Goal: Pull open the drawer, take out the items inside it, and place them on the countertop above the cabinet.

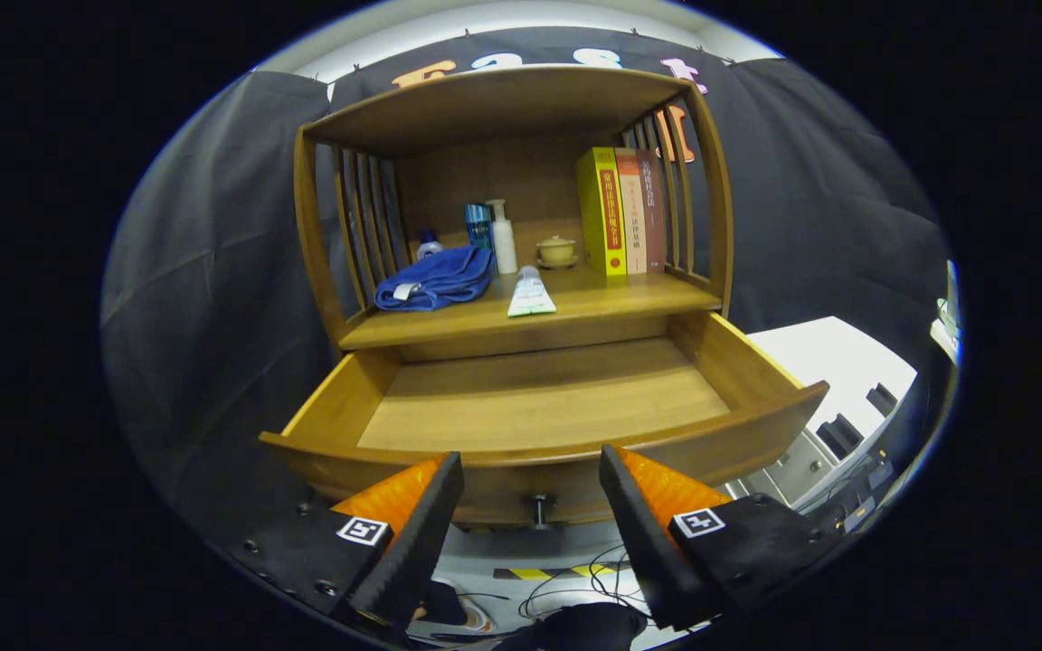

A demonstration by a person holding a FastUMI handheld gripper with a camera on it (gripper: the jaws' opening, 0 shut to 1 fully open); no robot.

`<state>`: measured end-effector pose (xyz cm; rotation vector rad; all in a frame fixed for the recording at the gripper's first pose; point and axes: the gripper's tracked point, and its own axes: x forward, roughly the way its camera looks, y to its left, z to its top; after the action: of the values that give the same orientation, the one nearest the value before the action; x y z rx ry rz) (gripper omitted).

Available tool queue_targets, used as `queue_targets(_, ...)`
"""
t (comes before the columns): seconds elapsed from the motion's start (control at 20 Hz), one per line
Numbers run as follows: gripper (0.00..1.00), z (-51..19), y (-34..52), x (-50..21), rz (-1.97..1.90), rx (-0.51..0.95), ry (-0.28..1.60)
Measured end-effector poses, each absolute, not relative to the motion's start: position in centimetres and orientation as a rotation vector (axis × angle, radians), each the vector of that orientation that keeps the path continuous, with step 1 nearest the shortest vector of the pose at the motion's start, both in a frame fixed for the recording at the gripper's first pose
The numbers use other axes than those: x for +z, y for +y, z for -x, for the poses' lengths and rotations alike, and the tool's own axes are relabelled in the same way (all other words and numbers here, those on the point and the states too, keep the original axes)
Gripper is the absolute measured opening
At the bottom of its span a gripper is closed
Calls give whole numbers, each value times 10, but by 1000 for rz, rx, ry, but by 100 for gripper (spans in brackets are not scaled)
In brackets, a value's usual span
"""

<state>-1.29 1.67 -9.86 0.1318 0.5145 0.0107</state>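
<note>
My gripper (pixel 530 484) hangs with its fingers spread apart and nothing between them, just in front of the drawer (pixel 539 398). The small dark knob (pixel 539 509) on the curved drawer front sits in the gap between my fingers, touching neither. The drawer is pulled well out of the wooden cabinet (pixel 512 226), and its pale board floor is bare from wall to wall, so there is free room over it up to the lip of the shelf.

That shelf serves as the desk (pixel 575 303) above the drawer. On it, near the front edge, lies a white and green tube (pixel 530 294), cap end pointing back. Left of the tube a folded blue towel (pixel 435 280) is heaped against the slatted side. Behind them stand a blue bottle (pixel 478 226), a white pump bottle (pixel 503 238) and a small lidded yellow pot (pixel 556 250). Three books (pixel 622 212) stand upright against the right slats. The front right part of the desk is open wood.
</note>
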Motion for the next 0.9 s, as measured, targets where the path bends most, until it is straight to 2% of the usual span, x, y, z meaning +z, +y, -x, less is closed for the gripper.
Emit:
queue_targets(0.4,99,5,16,-125,-99,-7,548)
queue_targets(0.9,99,-21,17,-126,-87,-19,534)
